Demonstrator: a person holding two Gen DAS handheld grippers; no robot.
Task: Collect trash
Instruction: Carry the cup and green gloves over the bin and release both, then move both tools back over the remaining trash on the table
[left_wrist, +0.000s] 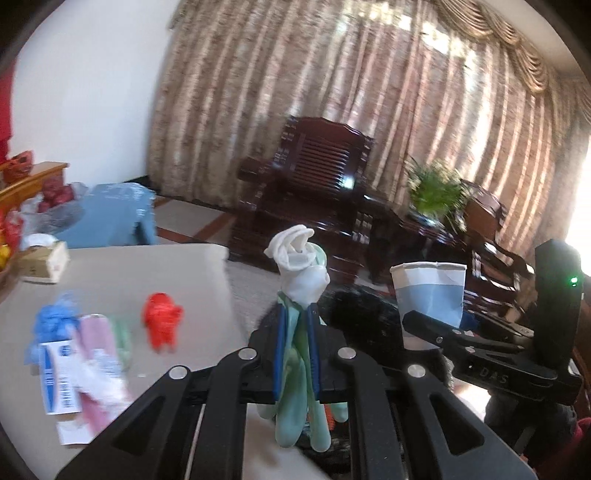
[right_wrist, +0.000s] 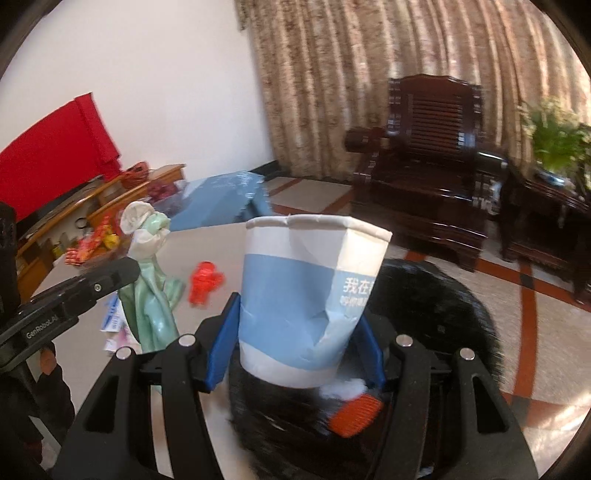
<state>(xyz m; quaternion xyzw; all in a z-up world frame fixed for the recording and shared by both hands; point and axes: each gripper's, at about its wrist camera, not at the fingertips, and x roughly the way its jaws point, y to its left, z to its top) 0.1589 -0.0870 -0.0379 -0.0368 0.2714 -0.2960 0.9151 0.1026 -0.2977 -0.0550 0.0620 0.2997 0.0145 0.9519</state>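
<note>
My left gripper (left_wrist: 297, 332) is shut on a pale green rubber glove (left_wrist: 301, 280) whose white cuff sticks up past the blue pads. My right gripper (right_wrist: 299, 310) is shut on a creased blue-and-white paper cup (right_wrist: 306, 295), held upright. Both hang over a black bin bag (right_wrist: 424, 314) that holds an orange piece (right_wrist: 354, 413) and a white wad (right_wrist: 343, 387). The cup (left_wrist: 428, 291) shows to the right of the glove, and the glove (right_wrist: 151, 288) to the left of the cup. On the beige table (left_wrist: 110, 288) lie a red crumpled scrap (left_wrist: 162, 321), a blue crumpled scrap (left_wrist: 55, 325) and pink-and-white wrappers (left_wrist: 96, 362).
A tissue box (left_wrist: 44, 262) stands at the table's far left. Behind the table are a blue-covered object (left_wrist: 114, 214) and a wooden cabinet (right_wrist: 110, 199). A dark wooden armchair (right_wrist: 432, 155) and a green plant (right_wrist: 557, 140) stand by the curtain across the tiled floor.
</note>
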